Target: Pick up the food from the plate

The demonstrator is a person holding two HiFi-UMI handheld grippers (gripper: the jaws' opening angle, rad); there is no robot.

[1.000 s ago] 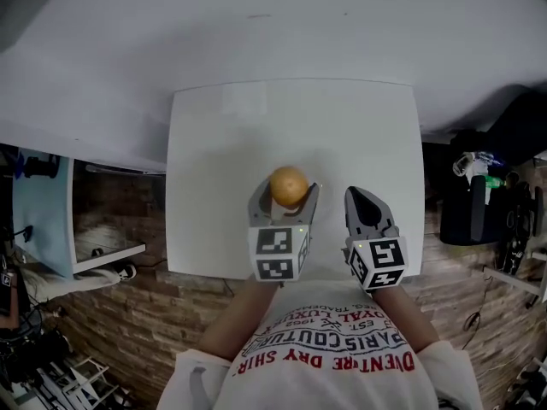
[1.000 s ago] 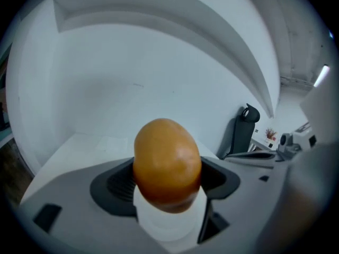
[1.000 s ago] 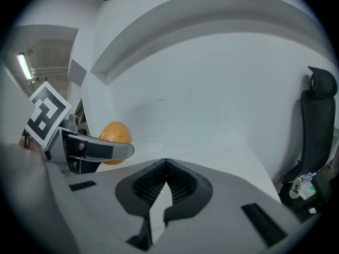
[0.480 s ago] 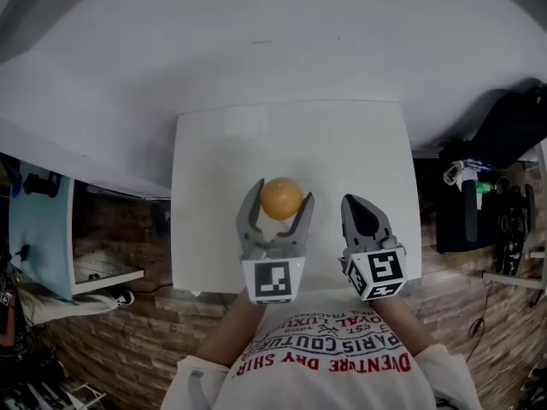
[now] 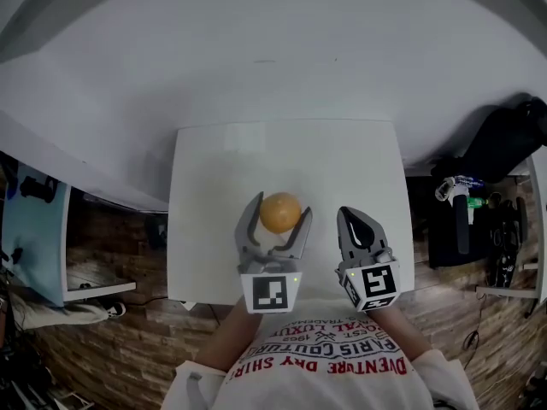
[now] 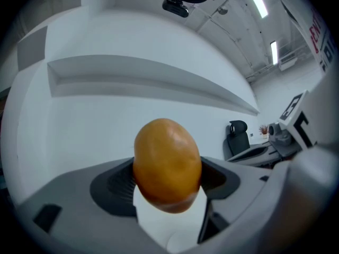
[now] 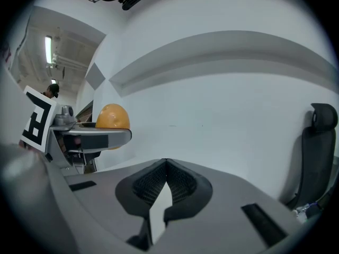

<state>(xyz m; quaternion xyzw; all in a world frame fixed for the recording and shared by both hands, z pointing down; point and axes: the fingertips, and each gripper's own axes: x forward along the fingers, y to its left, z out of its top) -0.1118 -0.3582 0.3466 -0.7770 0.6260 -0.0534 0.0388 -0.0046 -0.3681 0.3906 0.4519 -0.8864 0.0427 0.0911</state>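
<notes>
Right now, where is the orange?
Head view, centre: the orange is gripped in the left gripper's jaws over the white table, just left of the shut right gripper.

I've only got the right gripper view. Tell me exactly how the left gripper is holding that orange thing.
Observer: In the left gripper view, the left gripper has both pads pressed on the sides of the round orange food, which bulges above the jaws.
Operator: Now tell me what's under it.
Observer: The head view shows it over the near half of a white table.
Operator: Give me my right gripper's place.
Observer: In the head view, the right gripper is beside the left one and apart from it, over the table's near right part.
</notes>
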